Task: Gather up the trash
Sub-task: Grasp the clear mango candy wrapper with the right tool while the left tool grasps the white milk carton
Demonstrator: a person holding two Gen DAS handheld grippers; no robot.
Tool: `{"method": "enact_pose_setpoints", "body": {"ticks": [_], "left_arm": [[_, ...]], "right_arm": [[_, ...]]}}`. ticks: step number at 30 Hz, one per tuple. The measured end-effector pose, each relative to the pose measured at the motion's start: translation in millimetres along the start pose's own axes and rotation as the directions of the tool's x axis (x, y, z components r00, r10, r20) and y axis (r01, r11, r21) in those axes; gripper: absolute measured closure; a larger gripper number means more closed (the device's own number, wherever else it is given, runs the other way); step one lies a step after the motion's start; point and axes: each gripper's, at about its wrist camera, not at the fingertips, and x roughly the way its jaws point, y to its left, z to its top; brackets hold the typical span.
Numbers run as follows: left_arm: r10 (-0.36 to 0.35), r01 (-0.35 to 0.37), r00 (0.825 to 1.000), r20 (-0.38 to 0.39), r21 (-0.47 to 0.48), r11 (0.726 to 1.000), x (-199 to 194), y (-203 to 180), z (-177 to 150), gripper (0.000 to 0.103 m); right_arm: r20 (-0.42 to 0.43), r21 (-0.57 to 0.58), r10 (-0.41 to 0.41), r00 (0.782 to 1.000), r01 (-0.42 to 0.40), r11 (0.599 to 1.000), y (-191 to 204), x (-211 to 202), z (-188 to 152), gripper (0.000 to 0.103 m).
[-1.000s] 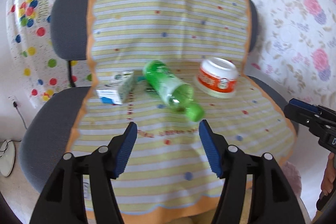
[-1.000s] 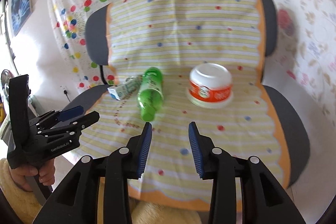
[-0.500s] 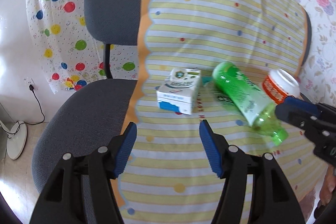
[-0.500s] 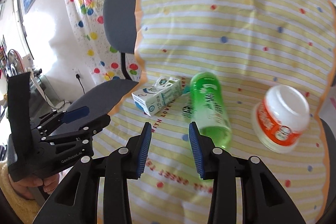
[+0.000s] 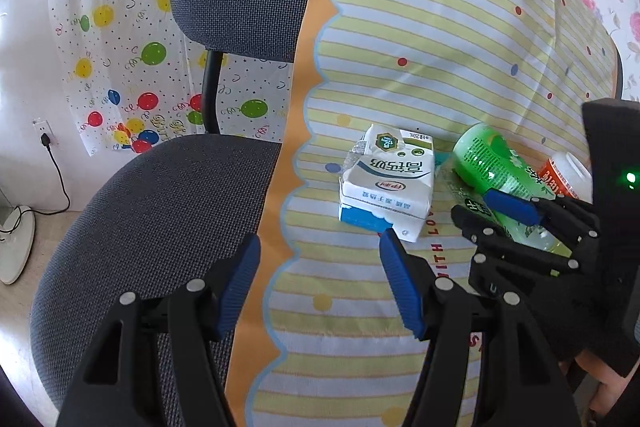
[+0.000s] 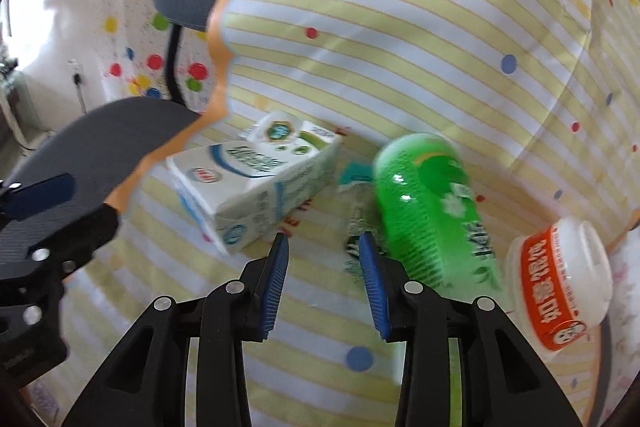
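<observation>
We have three bits of trash lying together on the striped cloth [image 5: 420, 39] draped over the seat of a grey office chair [image 5: 160, 211]: a white milk carton [image 5: 386, 183] on its side, a green bottle [image 6: 432, 211] lying just beside it with a scrap of torn wrapper [image 6: 356, 211] between them, and a small white tub [image 6: 560, 275] with an orange label tipped over at the far side of the bottle; we judge they sit on the cloth so they can be picked off one by one; our left gripper [image 5: 320, 279] hangs just short of the carton, its fingers parted wide with nothing between them, one blue pad [image 5: 396, 283] close to the carton's near corner and the other over bare seat, so we would say it is lined up a little off to the side; our right gripper [image 6: 324, 291] hovers low over the gap between carton and bottle, fingers parted to a middling width and empty, one pad beside the wrapper scrap; nothing is lifted yet, so collecting has not begun; where the trash is meant to go we cannot tell
</observation>
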Motion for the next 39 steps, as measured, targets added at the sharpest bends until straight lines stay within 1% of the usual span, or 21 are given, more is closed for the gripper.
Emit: {"method": "enact_pose_setpoints", "body": {"ticks": [3,4,7,9,10,12,15,17,18,20,23,27,28,29,31,33,34,36,37,38,39], "left_arm": [[-0.001,0.001,1.0,0.002,-0.002,1.0,2.1,1.5,0.9,0.043],[-0.001,0.001,1.0,0.003,-0.004,1.0,1.8,2.2,0.9,0.043],[-0.005,0.005,1.0,0.003,-0.015,1.0,1.5,3.6,0.3,0.043],[-0.008,0.008,1.0,0.002,-0.011,1.0,1.4,1.9,-0.5,0.043],[-0.006,0.006,1.0,0.001,-0.007,1.0,1.4,0.8,-0.7,0.043],[-0.009,0.009,1.0,0.002,0.003,1.0,0.6,-2.6,-1.0,0.043],[-0.012,0.012,1.0,0.006,0.011,1.0,-1.0,-7.3,0.0,0.043],[-0.009,0.009,1.0,0.008,0.016,1.0,-2.2,-9.6,0.1,0.043],[-0.009,0.008,1.0,0.009,0.019,1.0,-2.7,-10.2,0.0,0.043],[-0.007,0.007,1.0,0.011,0.022,1.0,-3.7,-12.3,0.7,0.043],[-0.007,0.007,1.0,0.013,0.023,1.0,-4.0,-17.0,2.6,0.043],[0.003,-0.004,1.0,0.022,0.043,0.999,-4.6,-22.3,6.2,0.043],[0.005,-0.006,1.0,0.023,0.044,0.999,-4.4,-22.6,7.1,0.043],[0.008,-0.008,1.0,0.023,0.042,0.999,-3.8,-22.2,7.8,0.043],[0.012,-0.012,1.0,0.02,0.038,0.999,-2.1,-20.4,8.4,0.043],[0.013,-0.013,1.0,0.014,0.034,0.999,0.4,-18.4,8.6,0.043],[0.013,-0.014,1.0,0.011,0.034,0.999,1.4,-17.7,8.5,0.043],[0.01,-0.01,1.0,0.007,0.039,0.999,3.5,-17.1,8.5,0.043],[0.007,-0.007,1.0,0.006,0.043,0.999,4.4,-17.4,8.6,0.043],[0.002,-0.003,1.0,0.007,0.049,0.999,5.0,-18.3,8.4,0.042],[-0.003,0.003,1.0,0.009,0.055,0.998,5.2,-19.6,7.9,0.042]], "right_arm": [[-0.009,0.033,-0.023,1.0,0.024,0.999,-13.7,-0.5,1.8,0.064],[-0.006,0.07,-0.024,1.0,0.025,0.997,-23.6,-3.9,1.9,0.067],[0.006,0.116,-0.093,0.996,0.092,0.989,-48.7,-6.9,-0.9,0.067],[0.01,0.15,-0.107,0.994,0.104,0.983,-66.4,-7.9,-3.1,0.067],[0.01,0.169,-0.139,0.99,0.135,0.976,-77.8,-10.4,-4.8,0.066],[0.002,0.208,-0.148,0.989,0.144,0.967,-95.2,-10.7,-7.6,0.067],[-0.018,0.221,-0.229,0.973,0.228,0.948,-118.1,-9.9,-14.1,0.067],[-0.026,0.24,-0.237,0.971,0.237,0.941,-130.7,-10.3,-16.7,0.066],[-0.016,0.266,-0.211,0.977,0.208,0.941,-136.8,-13.5,-18.7,0.064],[0.024,0.299,-0.152,0.988,0.138,0.944,-139.0,-19.4,-19.0,0.064],[0.097,0.297,-0.044,0.994,0.013,0.955,-123.9,-27.2,-14.4,0.062],[0.12,0.235,0.135,0.984,-0.16,0.959,-96.6,-29.0,-8.4,0.058],[0.099,0.213,0.171,0.98,-0.189,0.959,-86.7,-24.2,-6.7,0.051],[0.074,0.193,0.196,0.978,-0.206,0.959,-77.5,-18.2,-5.6,0.047],[0.019,0.148,0.192,0.981,-0.193,0.97,-59.2,-4.8,-3.6,0.032],[-0.02,0.113,0.164,0.986,-0.161,0.981,-45.8,6.3,-8.6,0.024],[-0.045,0.106,0.151,0.988,-0.145,0.984,-43.2,14.1,-8.8,0.022],[-0.094,0.125,0.146,0.985,-0.134,0.983,-42.6,29.3,-10.4,0.022],[-0.086,0.156,0.158,0.984,-0.144,0.977,-45.7,30.3,-12.0,0.024],[-0.08,0.186,0.167,0.983,-0.15,0.971,-49.9,30.2,-14.0,0.027],[-0.074,0.198,0.18,0.981,-0.163,0.967,-51.6,29.5,-15.0,0.036]]}}
